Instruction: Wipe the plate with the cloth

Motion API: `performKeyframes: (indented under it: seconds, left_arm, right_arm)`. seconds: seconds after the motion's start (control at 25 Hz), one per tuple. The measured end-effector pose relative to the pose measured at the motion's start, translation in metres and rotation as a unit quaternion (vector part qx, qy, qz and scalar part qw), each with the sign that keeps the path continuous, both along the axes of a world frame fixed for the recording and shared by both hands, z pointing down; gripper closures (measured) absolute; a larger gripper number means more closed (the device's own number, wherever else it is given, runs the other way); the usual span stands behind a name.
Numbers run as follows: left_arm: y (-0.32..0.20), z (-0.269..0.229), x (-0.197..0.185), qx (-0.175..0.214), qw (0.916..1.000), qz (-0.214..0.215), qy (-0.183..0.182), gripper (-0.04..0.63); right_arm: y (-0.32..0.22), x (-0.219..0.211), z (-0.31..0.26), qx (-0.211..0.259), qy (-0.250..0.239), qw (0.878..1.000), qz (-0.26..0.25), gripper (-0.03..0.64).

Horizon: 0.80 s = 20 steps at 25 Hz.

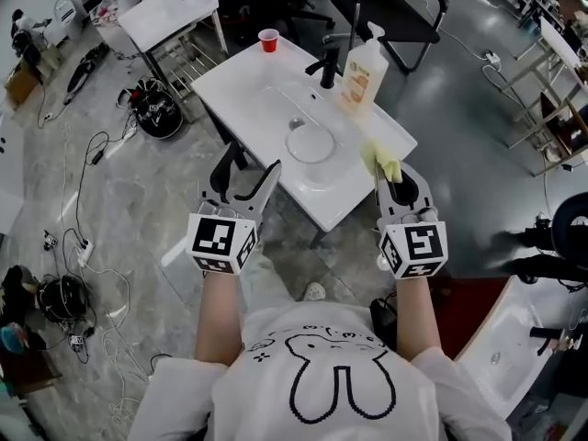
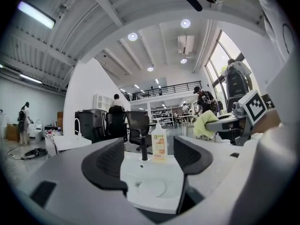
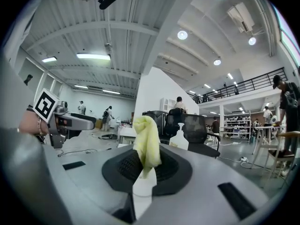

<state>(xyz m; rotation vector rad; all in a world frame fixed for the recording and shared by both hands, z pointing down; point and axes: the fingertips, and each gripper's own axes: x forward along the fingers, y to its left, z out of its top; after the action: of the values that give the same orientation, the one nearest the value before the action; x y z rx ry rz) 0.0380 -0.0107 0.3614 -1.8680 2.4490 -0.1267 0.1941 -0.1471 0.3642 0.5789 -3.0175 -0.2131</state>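
A white plate [image 1: 310,142] lies in the basin of a white sink counter [image 1: 234,90]; the left gripper view shows the plate [image 2: 152,187] low between the jaws, some way ahead. My left gripper [image 1: 248,170] hangs just short of the counter's near edge, its jaws wide apart with nothing between them [image 2: 147,161]. My right gripper [image 1: 390,175] is at the counter's near right corner, shut on a yellow cloth [image 1: 380,160]. The cloth [image 3: 147,144] stands up out of the closed jaws [image 3: 146,170]. Both grippers point level.
A black faucet [image 1: 328,66] and a soap pump bottle [image 1: 362,77] stand behind the basin, with a red cup [image 1: 268,39] at the far corner. Office chairs [image 1: 386,7] and a white table [image 1: 170,12] stand beyond. Cables [image 1: 87,246] lie on the floor at left.
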Motion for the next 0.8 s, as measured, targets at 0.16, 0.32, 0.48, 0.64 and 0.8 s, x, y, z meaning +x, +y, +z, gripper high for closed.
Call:
performKeyframes:
  seconds: [0.16,0.32,0.48,0.64,0.8]
  left_arm:
    - [-0.041,0.007,-0.028,-0.005,0.9994,0.035,0.004,0.259]
    - [-0.069,0.006,-0.065,-0.025,0.9969,0.074,0.011,0.259]
    - [-0.106,0.018,-0.103,-0.054,0.9891,0.133,0.032,0.259]
    - [-0.15,0.042,-0.129,-0.089,0.9776,0.189,0.025,0.259]
    - [-0.185,0.065,-0.148,-0.12,0.9623,0.243,0.024,0.261]
  right_arm:
    - [-0.029,-0.014,0.009,-0.007,0.011,0.999,0.039,0.569]
    - [-0.039,-0.041,0.002,-0.017,0.027,0.997,0.076,0.569]
    - [-0.047,-0.064,0.004,-0.031,0.045,0.99,0.133,0.569]
    - [-0.068,-0.084,0.023,-0.053,0.05,0.98,0.187,0.569]
    - [-0.082,-0.106,0.044,-0.074,0.062,0.969,0.228,0.569]
